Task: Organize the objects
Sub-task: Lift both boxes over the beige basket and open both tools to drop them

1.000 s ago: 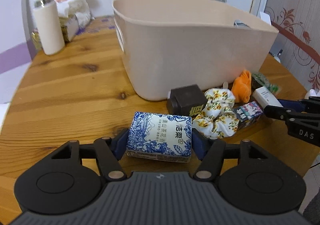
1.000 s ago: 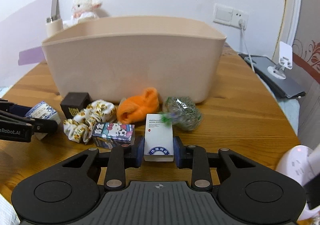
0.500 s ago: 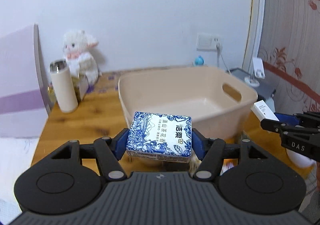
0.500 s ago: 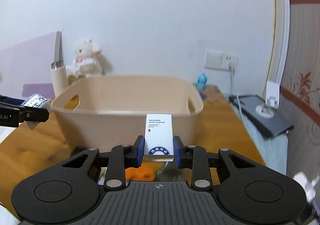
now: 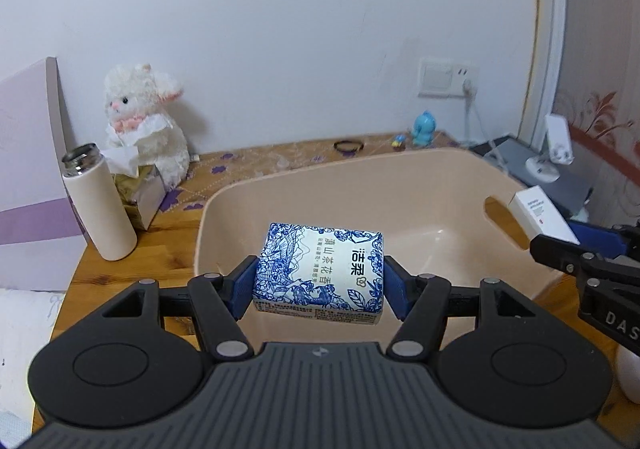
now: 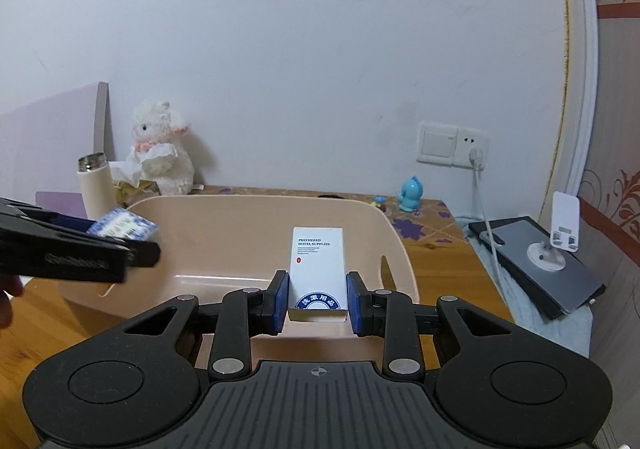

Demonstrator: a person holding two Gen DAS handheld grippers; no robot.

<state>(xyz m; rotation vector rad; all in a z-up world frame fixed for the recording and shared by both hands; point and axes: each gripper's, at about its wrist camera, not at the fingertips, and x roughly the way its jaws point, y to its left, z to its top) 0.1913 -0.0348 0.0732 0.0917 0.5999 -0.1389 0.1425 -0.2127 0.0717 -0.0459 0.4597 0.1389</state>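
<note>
My left gripper is shut on a blue-and-white tissue pack and holds it in the air over the near rim of the beige plastic basin. My right gripper is shut on a white hotel-supplies box and holds it above the basin. The right gripper with its box also shows in the left wrist view, over the basin's right handle. The left gripper with the pack shows at the left in the right wrist view. The basin's inside looks empty.
A white thermos, a tissue box and a white plush lamb stand at the back left of the wooden table. A blue figurine, a hair tie, and a tablet with a phone stand are at the right.
Both grippers have risen from the table with their objects and moved forward over the basin. The loose items in front of the basin have dropped out of view.
</note>
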